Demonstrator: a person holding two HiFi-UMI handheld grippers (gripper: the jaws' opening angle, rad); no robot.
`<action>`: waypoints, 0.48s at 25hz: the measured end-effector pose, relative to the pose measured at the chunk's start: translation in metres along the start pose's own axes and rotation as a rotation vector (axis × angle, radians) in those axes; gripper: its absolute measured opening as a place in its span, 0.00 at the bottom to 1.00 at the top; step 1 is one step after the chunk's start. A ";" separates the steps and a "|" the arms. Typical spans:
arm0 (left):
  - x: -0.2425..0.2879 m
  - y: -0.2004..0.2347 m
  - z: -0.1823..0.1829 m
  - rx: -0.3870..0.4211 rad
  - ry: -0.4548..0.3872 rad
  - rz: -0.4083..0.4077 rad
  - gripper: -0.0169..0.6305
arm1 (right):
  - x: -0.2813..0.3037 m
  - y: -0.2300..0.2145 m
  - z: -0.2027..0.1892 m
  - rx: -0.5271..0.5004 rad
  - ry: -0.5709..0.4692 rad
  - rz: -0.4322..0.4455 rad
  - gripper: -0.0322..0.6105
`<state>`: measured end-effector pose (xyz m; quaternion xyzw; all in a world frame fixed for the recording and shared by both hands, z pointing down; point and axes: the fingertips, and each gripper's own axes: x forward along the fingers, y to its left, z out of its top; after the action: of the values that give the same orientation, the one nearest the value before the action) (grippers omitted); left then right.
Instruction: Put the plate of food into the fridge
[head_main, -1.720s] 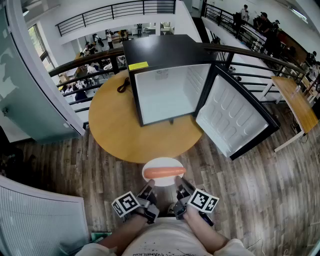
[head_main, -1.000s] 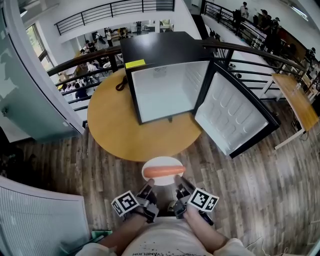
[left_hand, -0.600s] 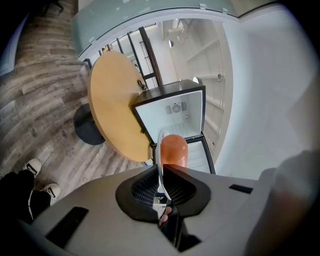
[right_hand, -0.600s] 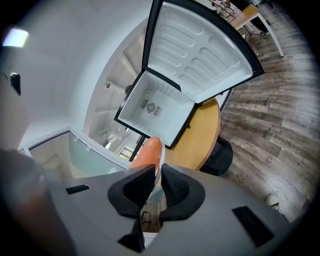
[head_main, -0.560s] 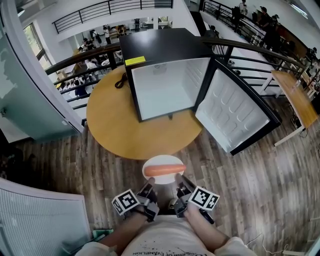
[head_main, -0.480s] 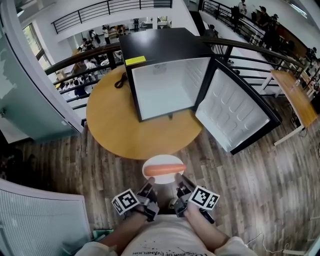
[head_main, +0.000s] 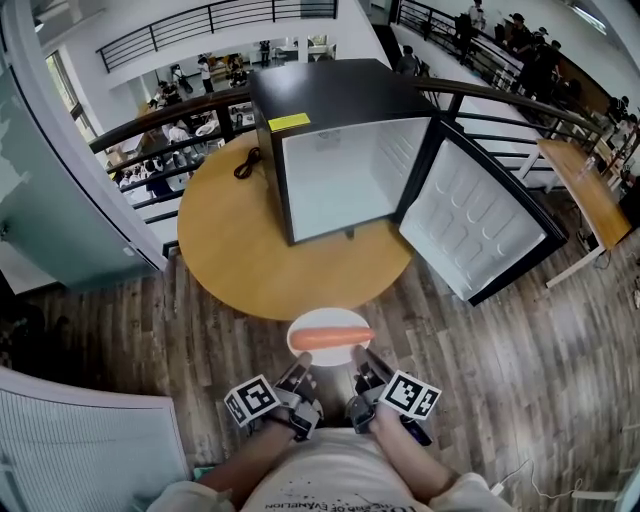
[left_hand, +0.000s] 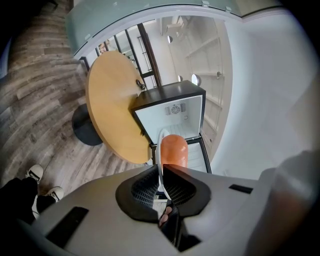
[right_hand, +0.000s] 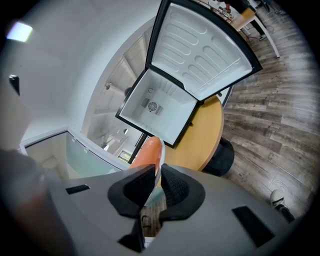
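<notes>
A white plate (head_main: 309, 348) with an orange sausage (head_main: 330, 337) on it hangs in the air in front of the round wooden table (head_main: 235, 255). My left gripper (head_main: 302, 371) is shut on the plate's near left rim and my right gripper (head_main: 358, 367) is shut on its near right rim. In the left gripper view the plate (left_hand: 160, 150) and sausage (left_hand: 173, 148) show edge-on between the jaws. In the right gripper view the plate's rim (right_hand: 160, 161) and the sausage (right_hand: 146, 152) rise above the jaws. The black mini fridge (head_main: 340, 150) stands on the table, its door (head_main: 478, 225) swung open to the right, its white inside bare.
A black cable (head_main: 247, 163) lies on the table left of the fridge. A black railing (head_main: 160, 125) curves behind the table. Another wooden table (head_main: 585, 200) stands at the far right. Wooden floor (head_main: 520, 350) lies all around; a glass partition (head_main: 60, 180) is on the left.
The plate has stayed in both grippers throughout. The view has shifted slightly, with table and fridge a little further right and the plate just short of the table's edge.
</notes>
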<state>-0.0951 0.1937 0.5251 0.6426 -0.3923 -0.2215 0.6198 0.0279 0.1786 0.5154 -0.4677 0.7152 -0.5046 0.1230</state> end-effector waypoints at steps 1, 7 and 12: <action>-0.003 0.001 0.002 0.000 0.003 -0.001 0.09 | 0.001 0.002 -0.003 0.002 -0.003 -0.002 0.14; -0.006 0.006 0.009 -0.002 0.019 -0.014 0.09 | 0.004 0.005 -0.009 -0.001 -0.017 -0.018 0.14; 0.000 0.008 0.008 -0.031 0.034 -0.007 0.09 | 0.006 0.001 -0.006 0.005 -0.023 -0.033 0.13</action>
<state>-0.1030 0.1886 0.5315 0.6379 -0.3757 -0.2188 0.6356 0.0203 0.1774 0.5189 -0.4848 0.7047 -0.5029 0.1240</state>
